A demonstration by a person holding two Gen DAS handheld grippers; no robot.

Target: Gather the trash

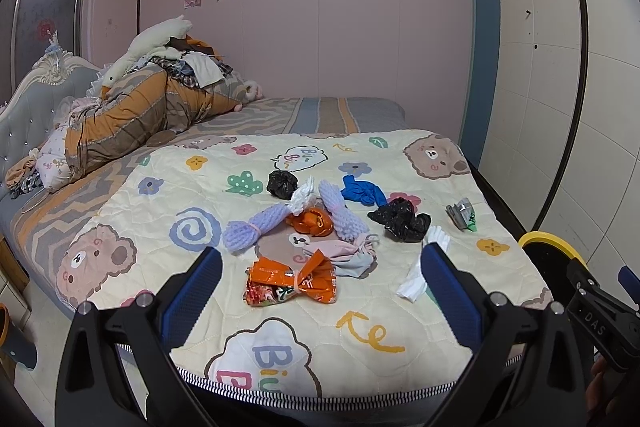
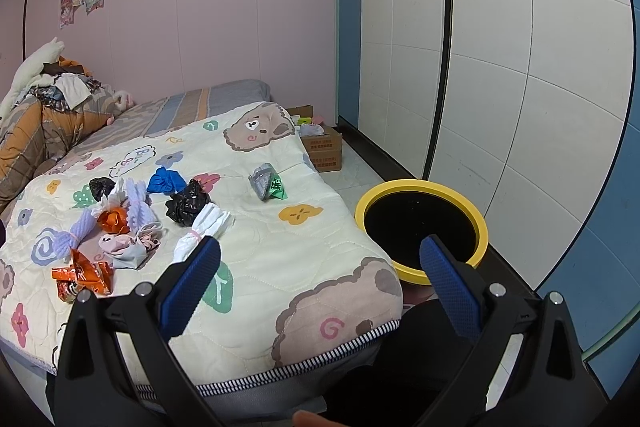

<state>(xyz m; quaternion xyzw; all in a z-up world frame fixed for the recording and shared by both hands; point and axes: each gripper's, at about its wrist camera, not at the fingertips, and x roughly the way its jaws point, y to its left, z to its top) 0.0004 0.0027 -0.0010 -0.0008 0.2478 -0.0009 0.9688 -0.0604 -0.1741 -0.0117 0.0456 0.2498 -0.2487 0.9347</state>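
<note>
The near strip of the quilt [image 1: 360, 347] lies bare — open approach. The litter crowds mid-bed: orange wrapper [image 1: 292, 283], black bag [image 1: 400, 219], white wad [image 1: 420, 267]. The yellow-rimmed bin [image 2: 420, 227] stands unobstructed beside the bed corner.

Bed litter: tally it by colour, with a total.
Orange: 2
Black: 2
Lilac: 2
White: 2
Blue: 1
Pink-grey: 1
Grey-green: 1
Total: 11

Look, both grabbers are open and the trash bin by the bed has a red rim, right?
Not quite: the trash bin has a yellow rim, not red, as the right wrist view shows. Both the left gripper and right gripper are open.
</note>
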